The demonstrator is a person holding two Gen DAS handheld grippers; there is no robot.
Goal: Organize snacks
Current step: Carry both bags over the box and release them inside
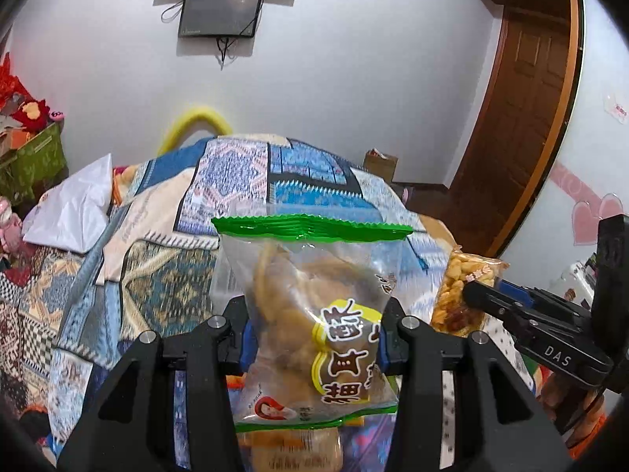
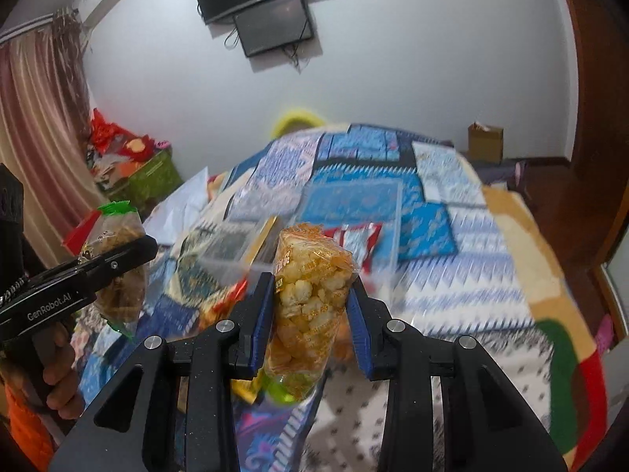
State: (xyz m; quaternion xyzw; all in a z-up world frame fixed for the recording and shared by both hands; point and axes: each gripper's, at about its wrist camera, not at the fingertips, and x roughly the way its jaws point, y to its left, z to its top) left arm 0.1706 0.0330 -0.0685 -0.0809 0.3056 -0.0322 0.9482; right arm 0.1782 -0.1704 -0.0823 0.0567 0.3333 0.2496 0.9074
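White walls close off the room ahead of you, and below them a bed under a blue patchwork quilt [image 2: 393, 196] fills both views.

Your left gripper [image 1: 314, 338] is clamped on a clear snack bag with a green top seal [image 1: 310, 306], its fingers pressing in from both sides at the bag's middle. You hold it upright above the quilt, sealed edge up, yellow label facing you. In the right wrist view that same bag [image 2: 118, 251] shows at the left edge, with your left hand [image 2: 59, 373] on the handle below it.

Your right gripper [image 2: 310, 314] is closed on an orange bag of puffed corn snacks [image 2: 306, 299], blue pads squeezing its sides, also lifted clear of the bed. From the left wrist view this bag [image 1: 460, 291] sits at the right, near the green-sealed one but not touching it.

Below your right gripper, a clear plastic bin [image 2: 314, 228] rests on the quilt with a red-and-white packet [image 2: 354, 240] in it, though blur hides the details. More wrappers lie scattered just left of it. A white plastic bag [image 1: 74, 208] lies on the bed's left side.

Farther out, a dark screen [image 1: 220, 11] hangs on the wall, a wooden door [image 1: 523, 110] stands at the right, a cardboard box [image 2: 485, 143] sits on the floor past the bed, and pink curtains [image 2: 35, 126] hang at the left.
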